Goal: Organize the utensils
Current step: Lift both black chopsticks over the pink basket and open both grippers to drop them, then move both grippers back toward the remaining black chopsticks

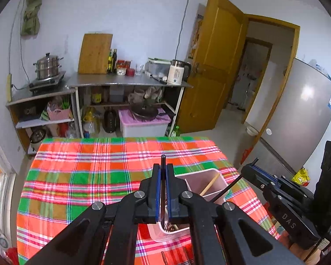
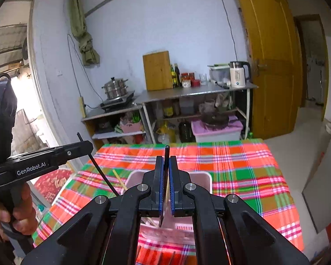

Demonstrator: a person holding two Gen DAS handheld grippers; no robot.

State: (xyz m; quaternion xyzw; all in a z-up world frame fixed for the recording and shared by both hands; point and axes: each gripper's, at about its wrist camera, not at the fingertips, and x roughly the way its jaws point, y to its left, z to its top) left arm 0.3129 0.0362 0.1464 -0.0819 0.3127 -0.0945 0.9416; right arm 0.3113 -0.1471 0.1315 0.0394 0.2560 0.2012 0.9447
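A pink plastic utensil bin (image 1: 206,177) (image 2: 202,176) sits on the plaid tablecloth (image 1: 88,176) (image 2: 242,172). My left gripper (image 1: 163,172) is shut on a black chopstick (image 1: 163,161), held upright over the bin's near end. My right gripper (image 2: 166,165) is shut on another black chopstick (image 2: 166,152), also over the bin. A wooden chopstick (image 1: 209,184) (image 2: 119,180) leans inside the bin. The right gripper (image 1: 257,169) shows at the right of the left wrist view, and the left gripper (image 2: 86,146) at the left of the right wrist view.
More dark utensils (image 2: 165,257) lie on the cloth just below the bin. Behind the table stand steel shelves (image 1: 130,84) with a kettle, bottles, cutting board and steamer pot. A wooden door (image 1: 211,66) is open at right; a grey fridge (image 1: 302,114) stands beside it.
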